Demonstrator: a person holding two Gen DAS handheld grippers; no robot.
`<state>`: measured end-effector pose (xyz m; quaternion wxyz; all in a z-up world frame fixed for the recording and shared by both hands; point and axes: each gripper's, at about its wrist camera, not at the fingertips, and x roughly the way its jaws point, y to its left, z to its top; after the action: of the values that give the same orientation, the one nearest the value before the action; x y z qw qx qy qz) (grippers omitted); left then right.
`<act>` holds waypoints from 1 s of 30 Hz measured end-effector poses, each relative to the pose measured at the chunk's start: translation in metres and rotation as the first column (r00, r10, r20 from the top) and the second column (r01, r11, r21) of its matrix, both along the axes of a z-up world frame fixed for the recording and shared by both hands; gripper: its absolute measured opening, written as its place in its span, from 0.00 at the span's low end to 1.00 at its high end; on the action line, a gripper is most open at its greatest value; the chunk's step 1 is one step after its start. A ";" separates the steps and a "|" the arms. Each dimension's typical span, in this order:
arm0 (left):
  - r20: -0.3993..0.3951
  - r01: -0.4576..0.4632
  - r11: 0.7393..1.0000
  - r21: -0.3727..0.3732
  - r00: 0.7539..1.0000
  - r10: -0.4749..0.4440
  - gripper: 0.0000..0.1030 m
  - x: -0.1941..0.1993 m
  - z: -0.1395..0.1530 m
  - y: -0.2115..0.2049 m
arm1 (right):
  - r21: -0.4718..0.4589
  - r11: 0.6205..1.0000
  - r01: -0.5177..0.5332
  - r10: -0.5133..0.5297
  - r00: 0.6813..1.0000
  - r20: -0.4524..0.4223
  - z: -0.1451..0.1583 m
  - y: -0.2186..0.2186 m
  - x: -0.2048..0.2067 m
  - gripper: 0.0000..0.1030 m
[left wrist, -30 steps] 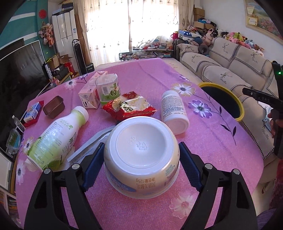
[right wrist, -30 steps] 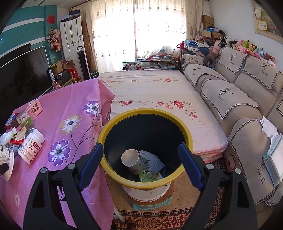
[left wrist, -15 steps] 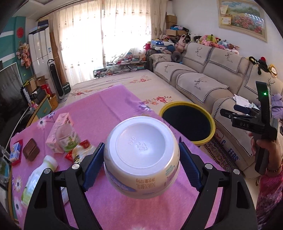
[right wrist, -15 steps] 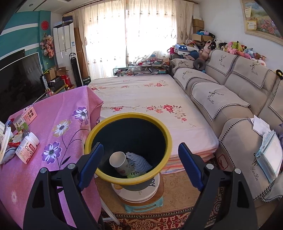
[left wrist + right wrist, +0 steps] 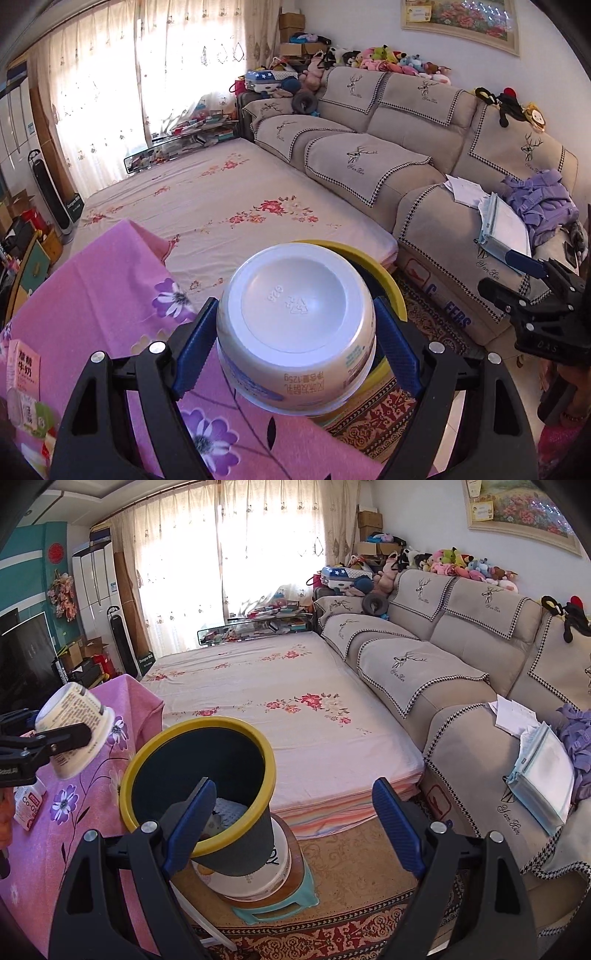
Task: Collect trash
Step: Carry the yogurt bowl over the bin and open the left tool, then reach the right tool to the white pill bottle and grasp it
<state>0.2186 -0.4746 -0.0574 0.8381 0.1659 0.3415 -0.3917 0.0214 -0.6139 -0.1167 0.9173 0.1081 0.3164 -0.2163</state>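
My left gripper (image 5: 295, 339) is shut on a white plastic yogurt cup (image 5: 295, 321), held bottom toward the camera over the pink table's edge. The cup hides most of the yellow-rimmed dark bin (image 5: 388, 284) behind it. In the right wrist view the cup (image 5: 74, 731) hangs in the air left of the bin (image 5: 199, 775), which holds some trash. My right gripper (image 5: 291, 827) is open and empty, in front of the bin and slightly right of it. It shows in the left wrist view at the right (image 5: 535, 288).
The pink flowered tablecloth (image 5: 110, 295) carries a milk carton (image 5: 26, 373) and a white pill bottle (image 5: 29, 805). The bin stands on a white tub and teal stool (image 5: 273, 897). A floral mattress (image 5: 295, 716) and a beige sofa (image 5: 461, 672) lie behind.
My left gripper has carried the cup from over the table rightward to the table edge by the bin. The right gripper has shifted right, so the bin now sits left in its view.
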 end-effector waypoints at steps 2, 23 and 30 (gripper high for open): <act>0.010 -0.012 1.000 0.013 1.000 0.012 0.79 0.008 -0.005 -0.016 | 0.007 1.000 0.002 -0.002 1.000 -0.005 -0.004 -0.002 0.000 0.79; 0.061 -0.233 0.956 -0.177 0.967 0.246 0.95 -0.044 0.056 0.166 | 0.006 0.994 -0.106 0.106 0.994 -0.029 -0.003 0.045 0.022 0.80; 0.107 -0.417 0.893 -0.172 0.893 0.437 0.95 -0.073 0.056 0.286 | -0.001 0.969 -0.246 0.246 0.968 -0.040 0.002 0.104 0.048 0.80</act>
<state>0.1455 -0.1890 -0.0017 0.9357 0.0531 0.2796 -0.2085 0.0698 -0.5101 -0.1142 0.9309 0.0609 0.3448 -0.1040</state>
